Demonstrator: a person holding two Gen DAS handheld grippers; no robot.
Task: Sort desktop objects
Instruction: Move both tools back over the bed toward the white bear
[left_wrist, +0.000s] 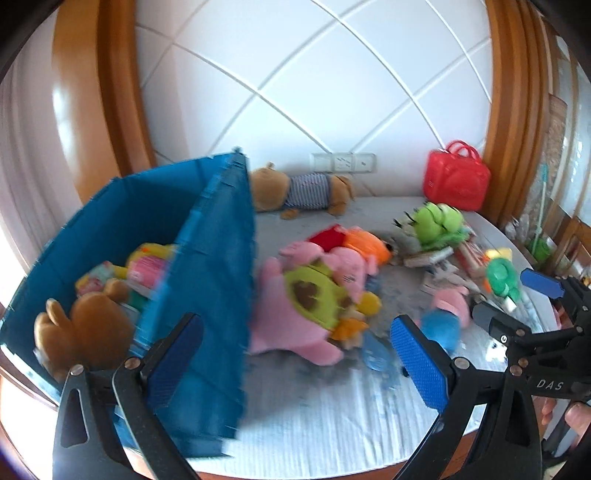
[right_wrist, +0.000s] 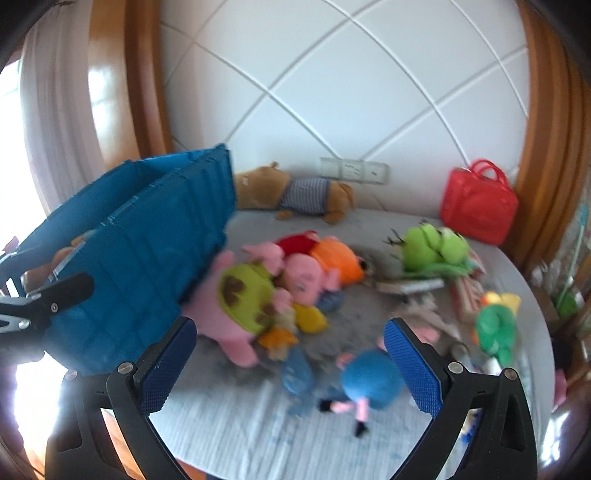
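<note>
A blue folding bin (left_wrist: 218, 266) stands at the left of the table and holds a brown bear (left_wrist: 85, 332) and several other toys. Beside it lies a pink plush with a green shell (left_wrist: 299, 299) (right_wrist: 243, 295). A small pig doll in blue (right_wrist: 369, 380) (left_wrist: 443, 325) lies on the cloth (right_wrist: 240, 424). My left gripper (left_wrist: 299, 358) is open and empty over the bin's near corner and the pink plush. My right gripper (right_wrist: 290, 365) is open too, its right pad close over the blue doll, not gripping it. It shows in the left wrist view as well, at the right edge (left_wrist: 517, 299).
A striped-shirt bear (left_wrist: 303, 188) lies at the back by the wall sockets (left_wrist: 343, 162). A red bag (right_wrist: 476, 203) stands back right. A green plush (right_wrist: 432, 243), an orange plush (right_wrist: 332, 262), a green-yellow toy (right_wrist: 495, 328) and flat boxes (left_wrist: 428, 254) crowd the right half.
</note>
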